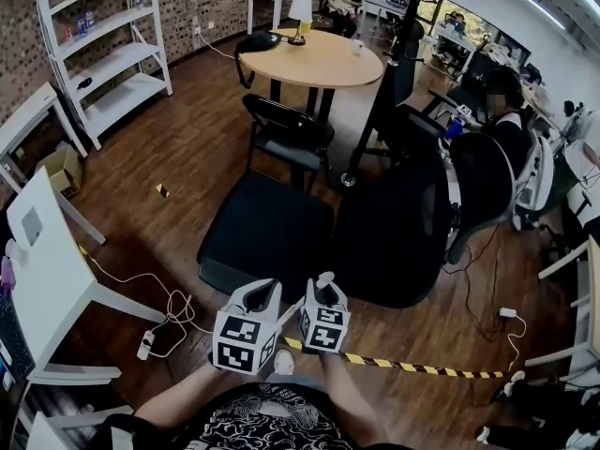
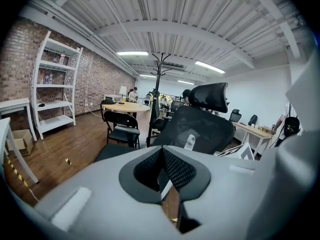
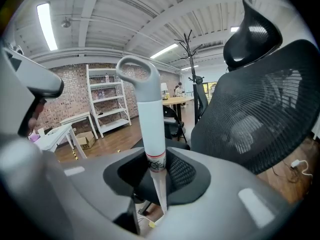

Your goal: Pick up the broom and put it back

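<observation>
Broom handle (image 3: 149, 124) stands upright, pinched at its labelled band in my right tongs (image 3: 155, 170) beside the office chair (image 3: 260, 114), ready, I judge, for carrying back, while my left tongs (image 2: 161, 156) sit closed and empty.

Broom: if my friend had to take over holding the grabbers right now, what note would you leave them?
Right gripper: shut on the broom. Its handle stands upright between the pads, loop end on top.
Left gripper: jaws together, holding nothing.
Where things are: only the handle shows; the brush end is out of view.
Done: the broom is picked up.
Left: put it back. No picture shows where it belongs. The black mesh office chair stands close ahead, so probably steer round it.
</observation>
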`<control>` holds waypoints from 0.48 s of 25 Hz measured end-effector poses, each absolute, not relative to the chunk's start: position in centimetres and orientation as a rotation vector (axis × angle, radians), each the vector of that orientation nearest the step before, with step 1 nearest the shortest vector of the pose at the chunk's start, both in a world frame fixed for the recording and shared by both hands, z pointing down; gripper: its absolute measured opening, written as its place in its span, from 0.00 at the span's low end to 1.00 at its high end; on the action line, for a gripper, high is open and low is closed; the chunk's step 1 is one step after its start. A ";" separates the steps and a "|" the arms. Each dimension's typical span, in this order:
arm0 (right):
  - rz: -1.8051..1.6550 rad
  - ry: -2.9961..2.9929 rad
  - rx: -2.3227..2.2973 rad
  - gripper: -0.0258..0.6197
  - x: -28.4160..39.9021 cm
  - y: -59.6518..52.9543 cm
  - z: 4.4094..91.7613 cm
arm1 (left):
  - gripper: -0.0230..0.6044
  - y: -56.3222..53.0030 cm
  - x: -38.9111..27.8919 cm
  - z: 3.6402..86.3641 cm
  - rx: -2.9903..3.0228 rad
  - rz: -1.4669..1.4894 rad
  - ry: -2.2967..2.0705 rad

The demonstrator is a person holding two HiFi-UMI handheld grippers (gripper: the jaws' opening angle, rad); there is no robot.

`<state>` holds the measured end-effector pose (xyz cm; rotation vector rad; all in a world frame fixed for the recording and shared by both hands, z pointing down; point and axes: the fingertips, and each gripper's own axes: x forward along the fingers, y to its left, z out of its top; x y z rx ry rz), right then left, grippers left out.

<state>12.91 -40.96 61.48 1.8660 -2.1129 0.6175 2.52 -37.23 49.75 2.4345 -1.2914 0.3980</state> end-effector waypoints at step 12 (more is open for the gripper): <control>0.640 -2.089 1.877 0.21 14.0 -41.6 61.9 | 0.04 -37.7 2.5 50.0 2.424 0.397 -1.288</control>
